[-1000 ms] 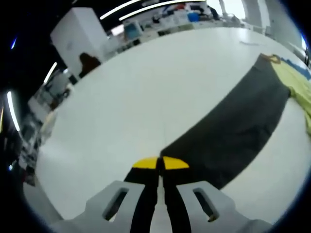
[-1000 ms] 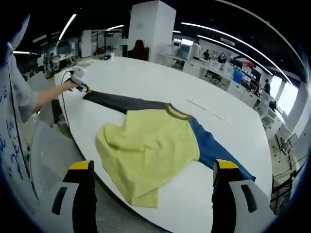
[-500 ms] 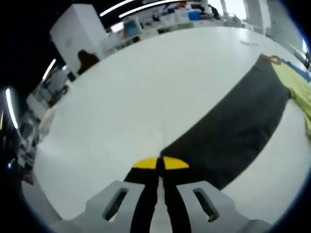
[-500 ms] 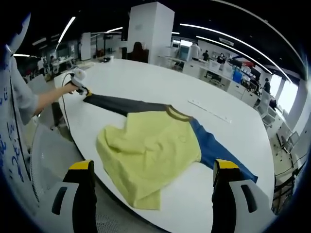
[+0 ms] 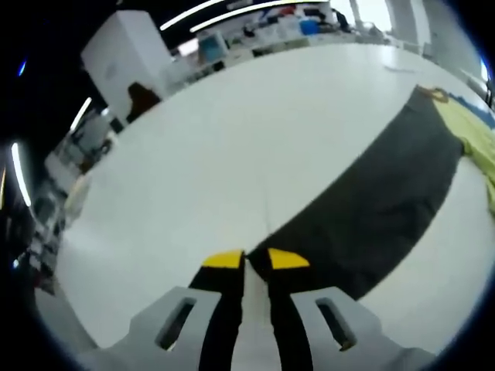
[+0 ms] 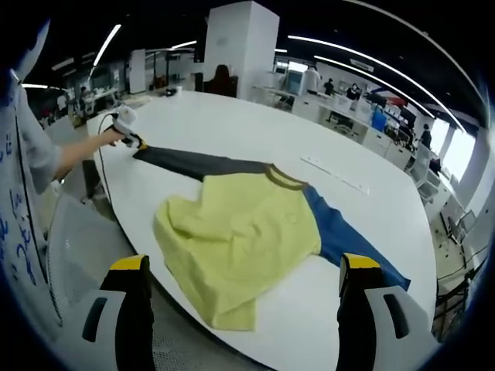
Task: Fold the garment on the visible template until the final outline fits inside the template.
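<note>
Two pairs of fingers are mine here. In the left gripper view my left fingers [image 5: 256, 258] sit low over the white desk [image 5: 232, 154] with their yellow tips parted by a narrow gap, and the cuff end of the dark grey sleeve [image 5: 371, 201] lies right at those tips; I cannot tell whether any cloth is between them. The sleeve runs away from my tips, flat on the desk, toward the yellow body of the garment [image 5: 472, 139] near the far right of that view.

In the right gripper view my right fingers [image 6: 245, 263] are spread wide, holding nothing, poised above the near edge of the desk [image 6: 371, 224]. Just beyond them the garment [image 6: 240, 232] lies on the desk: a rumpled yellow body with a darker collar, its lower hem reaching close to the near edge. The blue sleeve [image 6: 340, 236] stretches out flat to the right, ending near that same edge. The dark grey sleeve [image 6: 193, 162] stretches the other way toward the far left end of the desk, where my left gripper [image 6: 128, 133] rests at its cuff, my hand [image 6: 114, 134] around it.
</note>
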Available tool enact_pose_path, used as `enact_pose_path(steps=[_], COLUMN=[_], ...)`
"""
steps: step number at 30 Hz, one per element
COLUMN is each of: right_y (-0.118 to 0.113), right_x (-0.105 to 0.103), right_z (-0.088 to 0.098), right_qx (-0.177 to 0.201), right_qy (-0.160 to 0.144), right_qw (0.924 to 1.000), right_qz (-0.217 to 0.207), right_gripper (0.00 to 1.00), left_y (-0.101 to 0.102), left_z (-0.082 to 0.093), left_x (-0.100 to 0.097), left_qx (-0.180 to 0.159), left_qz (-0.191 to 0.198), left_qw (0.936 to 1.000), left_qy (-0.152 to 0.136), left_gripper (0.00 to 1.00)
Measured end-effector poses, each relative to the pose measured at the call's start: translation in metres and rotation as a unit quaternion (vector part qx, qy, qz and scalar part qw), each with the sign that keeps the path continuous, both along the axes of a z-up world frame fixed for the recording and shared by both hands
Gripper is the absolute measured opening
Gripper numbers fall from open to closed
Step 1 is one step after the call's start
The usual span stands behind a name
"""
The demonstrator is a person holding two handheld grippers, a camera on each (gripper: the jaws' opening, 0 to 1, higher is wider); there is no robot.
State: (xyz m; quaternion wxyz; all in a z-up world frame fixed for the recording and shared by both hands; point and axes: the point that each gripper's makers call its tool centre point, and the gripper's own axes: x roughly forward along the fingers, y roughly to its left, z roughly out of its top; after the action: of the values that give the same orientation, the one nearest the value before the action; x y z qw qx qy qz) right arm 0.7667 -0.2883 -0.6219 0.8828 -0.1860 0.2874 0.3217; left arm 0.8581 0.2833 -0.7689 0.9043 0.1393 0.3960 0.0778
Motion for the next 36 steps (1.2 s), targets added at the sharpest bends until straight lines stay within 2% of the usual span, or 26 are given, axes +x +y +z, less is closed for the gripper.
enact_pose_path(steps=[12,16,19,21,26,29,36], right_y=[-0.001,-0.002,-0.004,-0.005,-0.009,-0.012,-0.02], right_x=[0.001,0.001,0.001,0.002,0.001,0.001,0.001], right_z=[0.002,0.003,0.004,0.005,0.007,0.008,0.011], right_qx=[0.011,0.014,0.015,0.019,0.024,0.027,0.031], right_qy=[-0.004,-0.007,-0.01,-0.013,-0.017,-0.02,-0.026], right_qw=[0.9999,0.9999,0.9998,0.9997,0.9996,0.9994,0.9991], right_qz=[-0.001,0.001,-0.001,-0.004,-0.006,-0.007,-0.01], right_gripper=[1.0,1.0,1.0,1.0,1.0,1.0,1.0], left_y=[0.004,0.0,-0.005,-0.008,-0.029,-0.043,-0.069], left_z=[0.008,0.023,0.037,0.045,0.064,0.073,0.097], left_x=[-0.007,-0.005,-0.001,-0.002,-0.002,-0.001,-0.003], left_qx=[0.0,0.0,-0.021,-0.024,-0.026,-0.051,-0.048], left_qz=[0.012,0.009,0.015,0.016,-0.012,-0.023,-0.055], left_qw=[0.9999,0.9993,0.9973,0.9968,0.9959,0.9935,0.991], left_qy=[-0.012,-0.035,-0.068,-0.075,-0.086,-0.099,-0.112], left_gripper=[0.2,0.24,0.29,0.32,0.37,0.41,0.48])
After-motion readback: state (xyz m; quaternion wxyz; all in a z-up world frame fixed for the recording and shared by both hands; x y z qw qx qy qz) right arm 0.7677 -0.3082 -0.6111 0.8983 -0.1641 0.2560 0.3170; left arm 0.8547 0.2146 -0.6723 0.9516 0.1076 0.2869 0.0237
